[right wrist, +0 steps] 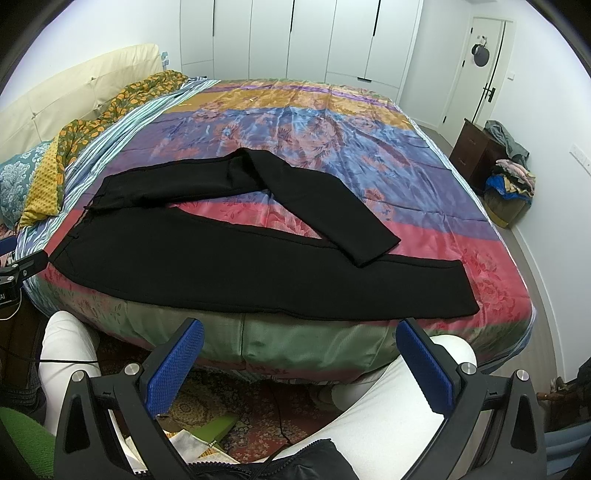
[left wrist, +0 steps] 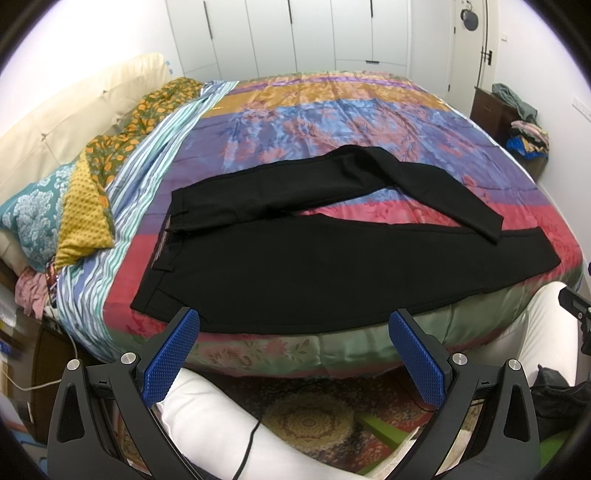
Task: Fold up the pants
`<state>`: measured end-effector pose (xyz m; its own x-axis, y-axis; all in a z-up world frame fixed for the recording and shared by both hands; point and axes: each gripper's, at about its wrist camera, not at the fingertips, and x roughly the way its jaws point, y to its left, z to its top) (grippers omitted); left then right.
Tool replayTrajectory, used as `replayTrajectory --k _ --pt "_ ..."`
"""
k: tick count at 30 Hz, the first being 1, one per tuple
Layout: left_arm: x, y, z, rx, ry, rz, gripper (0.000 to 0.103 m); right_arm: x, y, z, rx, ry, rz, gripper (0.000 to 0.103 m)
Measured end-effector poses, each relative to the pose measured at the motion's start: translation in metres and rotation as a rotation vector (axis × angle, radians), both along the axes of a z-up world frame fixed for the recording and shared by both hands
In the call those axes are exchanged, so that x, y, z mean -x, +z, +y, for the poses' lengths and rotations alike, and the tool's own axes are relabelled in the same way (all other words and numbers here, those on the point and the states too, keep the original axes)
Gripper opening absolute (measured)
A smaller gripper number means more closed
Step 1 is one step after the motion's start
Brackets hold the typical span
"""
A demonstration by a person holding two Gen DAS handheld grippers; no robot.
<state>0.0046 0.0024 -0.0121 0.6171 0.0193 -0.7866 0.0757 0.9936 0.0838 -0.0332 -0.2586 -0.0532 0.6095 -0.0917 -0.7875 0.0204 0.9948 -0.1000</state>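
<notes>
From the left wrist camera, the left gripper (left wrist: 294, 325) sits low at 6 o'clock. Its two blue pads (left wrist: 170, 360) are spread wide apart and hold nothing. The black pants (left wrist: 314, 254) lie flat on the colorful bedspread (left wrist: 332, 122), just past the pads, in the middle of the view. The waist end points to 9 o'clock. One leg runs along the near edge of the bed toward 3 o'clock. The other leg goes up and bends over, so its end rests on the near leg near 3 o'clock. Pillows (left wrist: 55, 206) are piled at 9 o'clock. White closet doors (left wrist: 295, 33) stand at 12 o'clock. A pile of clothes (left wrist: 526, 136) sits at 2 o'clock.

From the right wrist camera, the right gripper (right wrist: 300, 326) is also low at 6 o'clock. Its blue pads (right wrist: 175, 365) are wide apart too, with nothing between them. The pants (right wrist: 258, 266) lie across the middle of the bedspread (right wrist: 332, 129), with the waist at 9 o'clock. The bent leg's end touches the near leg at about 3 o'clock. A dark wooden cabinet (right wrist: 476, 147) stands at 2 o'clock. The person's white-clad legs (right wrist: 388, 410) show at 5 o'clock and 8 o'clock.
</notes>
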Motion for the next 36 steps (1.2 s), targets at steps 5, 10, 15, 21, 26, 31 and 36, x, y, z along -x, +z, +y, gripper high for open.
replayTrajectory --k 5,10,15,21,26,31,36 --pt "-0.0002 0.0002 -0.0003 0.000 0.001 0.000 0.102 0.0001 -0.0038 0.0005 -0.002 0.004 0.002 0.102" --pt "-0.0005 0.0005 -0.0004 -0.001 -0.001 0.000 0.102 0.0002 -0.0044 0.0015 -0.004 0.007 0.007 0.102" --pt "-0.0007 0.0006 -0.0006 -0.001 -0.001 0.001 0.102 0.0000 -0.0040 0.0014 -0.003 0.007 0.006 0.102" --pt "0.0002 0.0001 -0.0012 -0.002 -0.001 0.001 0.102 -0.0003 -0.0038 0.0014 -0.005 0.007 0.008 0.102" --pt "0.0004 -0.0003 -0.0015 -0.002 0.000 0.001 0.102 -0.0010 -0.0032 0.0034 -0.008 0.010 0.011 0.102" --pt "0.0001 0.0000 -0.0020 -0.003 0.000 0.001 0.102 -0.0017 -0.0028 0.0054 -0.009 0.012 0.013 0.102" --pt "0.0018 -0.0010 -0.0017 -0.013 0.003 -0.018 0.102 -0.0024 -0.0010 0.0067 -0.011 0.016 -0.003 0.102"
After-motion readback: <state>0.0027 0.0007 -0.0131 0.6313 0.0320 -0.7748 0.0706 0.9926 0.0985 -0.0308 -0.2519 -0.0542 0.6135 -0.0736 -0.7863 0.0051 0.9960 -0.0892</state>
